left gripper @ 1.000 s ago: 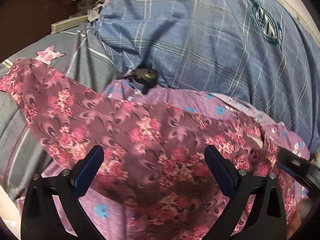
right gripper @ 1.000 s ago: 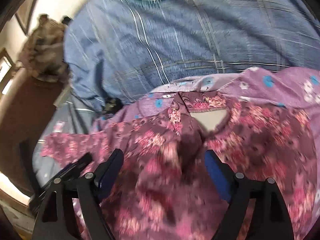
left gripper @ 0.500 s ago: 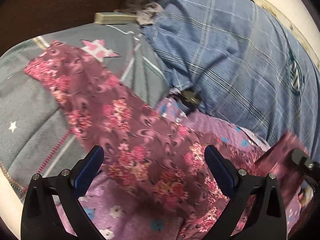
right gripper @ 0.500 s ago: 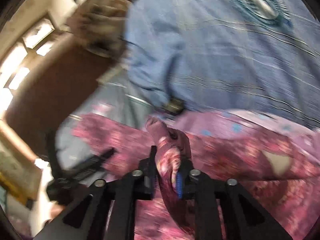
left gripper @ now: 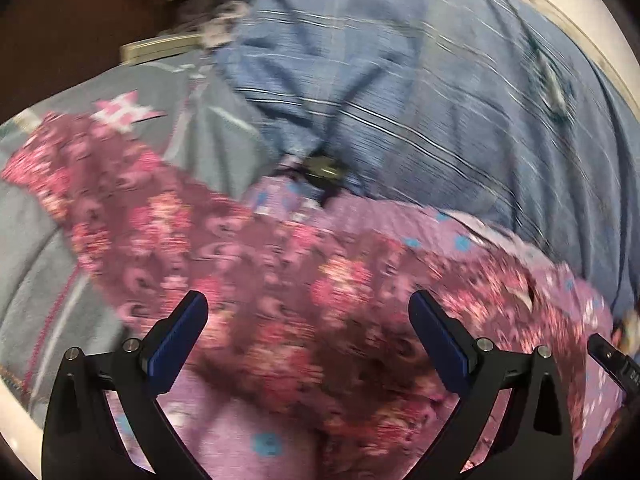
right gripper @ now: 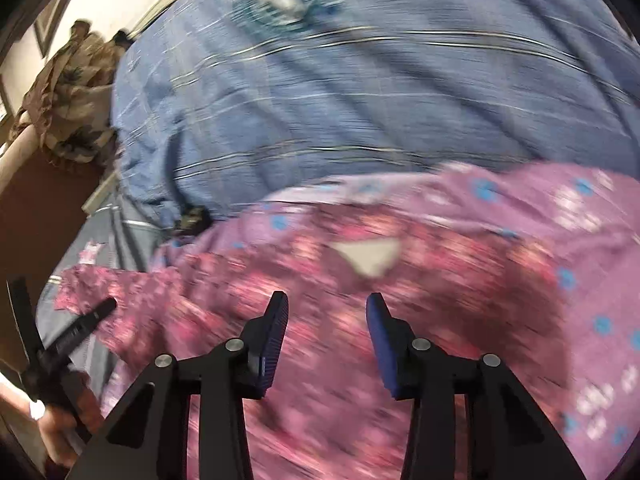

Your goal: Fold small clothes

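Observation:
A small maroon top with pink flowers (left gripper: 280, 280) lies spread over a lilac garment with blue flowers (left gripper: 400, 224) on the bed. One sleeve (left gripper: 72, 160) reaches out to the left. Its neck opening with a pale label (right gripper: 368, 256) shows in the right wrist view, where the top (right gripper: 320, 340) fills the lower half. My left gripper (left gripper: 308, 312) is open and empty just above the top's middle. My right gripper (right gripper: 327, 312) is open and empty over the top, just below the neck. The left gripper also shows at the lower left of the right wrist view (right gripper: 64, 340). Both views are blurred.
A blue checked quilt (left gripper: 440, 100) is heaped behind the clothes. A grey bedsheet with a pink star (left gripper: 124, 112) lies at the left. A small dark object (left gripper: 324, 168) sits at the quilt's edge. A brown patterned cloth (right gripper: 72, 92) lies at the far left.
My right gripper was shut on a fold of the maroon top half a second ago; it has let go and opened. The top lies flat again. The left gripper stayed open.

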The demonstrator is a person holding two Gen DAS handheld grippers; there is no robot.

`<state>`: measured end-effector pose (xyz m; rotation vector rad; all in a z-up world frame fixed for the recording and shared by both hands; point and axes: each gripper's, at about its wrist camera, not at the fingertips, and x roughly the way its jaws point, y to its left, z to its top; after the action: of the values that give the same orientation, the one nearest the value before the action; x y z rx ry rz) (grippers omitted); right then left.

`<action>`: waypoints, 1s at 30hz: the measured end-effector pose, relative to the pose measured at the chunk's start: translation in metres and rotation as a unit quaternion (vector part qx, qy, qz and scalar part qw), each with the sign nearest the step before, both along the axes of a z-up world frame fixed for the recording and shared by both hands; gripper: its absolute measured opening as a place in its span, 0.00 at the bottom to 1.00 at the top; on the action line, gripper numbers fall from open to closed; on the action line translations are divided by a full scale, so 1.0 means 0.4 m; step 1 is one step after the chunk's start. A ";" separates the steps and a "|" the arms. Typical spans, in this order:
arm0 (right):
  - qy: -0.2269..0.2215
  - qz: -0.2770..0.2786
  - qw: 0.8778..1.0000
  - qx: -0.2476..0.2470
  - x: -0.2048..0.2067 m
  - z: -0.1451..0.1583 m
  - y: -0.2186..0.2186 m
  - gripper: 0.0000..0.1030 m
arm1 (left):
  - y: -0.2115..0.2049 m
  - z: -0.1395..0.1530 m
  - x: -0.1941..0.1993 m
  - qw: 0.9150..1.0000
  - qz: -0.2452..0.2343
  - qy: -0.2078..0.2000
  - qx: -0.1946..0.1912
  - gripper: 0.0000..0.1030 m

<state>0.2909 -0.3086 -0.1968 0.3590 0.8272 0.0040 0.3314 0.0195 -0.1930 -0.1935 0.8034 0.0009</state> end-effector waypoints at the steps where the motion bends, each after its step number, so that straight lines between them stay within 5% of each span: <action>1: 0.002 -0.019 1.000 0.000 -0.034 -0.016 -0.040 0.40 | -0.026 -0.006 0.005 1.000 -0.015 0.002 0.004 0.98; 7: -0.004 -0.082 0.995 0.063 -0.138 -0.089 -0.204 0.42 | -0.134 -0.061 0.040 0.995 -0.086 0.033 -0.023 0.92; 9: -0.003 -0.082 0.992 0.098 -0.135 -0.112 -0.228 0.41 | -0.164 -0.072 0.045 0.991 -0.117 0.044 -0.046 0.55; 13: 0.029 -0.059 0.987 0.149 -0.094 -0.170 -0.220 0.36 | -0.198 -0.075 0.043 0.980 -0.170 0.053 -0.089 0.07; 18: 0.047 -0.057 0.990 0.119 -0.081 -0.189 -0.196 0.34 | -0.172 -0.015 0.025 0.965 -0.204 0.036 -0.163 0.07; 24: 0.044 -0.058 0.988 0.135 -0.089 -0.200 -0.212 0.34 | -0.079 0.041 0.021 0.947 -0.172 0.020 -0.270 0.08; 25: 0.044 -0.058 0.988 0.133 -0.090 -0.199 -0.211 0.34 | -0.059 0.042 0.020 0.947 -0.155 0.016 -0.281 0.10; 27: 0.044 -0.057 0.990 0.123 -0.089 -0.197 -0.203 0.34 | -0.022 0.038 0.020 0.954 -0.111 0.016 -0.279 0.32; 30: 0.043 -0.053 0.993 0.098 -0.084 -0.193 -0.185 0.37 | 0.020 0.014 0.017 0.965 -0.032 0.016 -0.260 0.45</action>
<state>0.2572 -0.3825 -0.2741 0.5910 0.8943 -0.0297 0.3381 0.0275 -0.1875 -0.6660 0.8294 -0.2724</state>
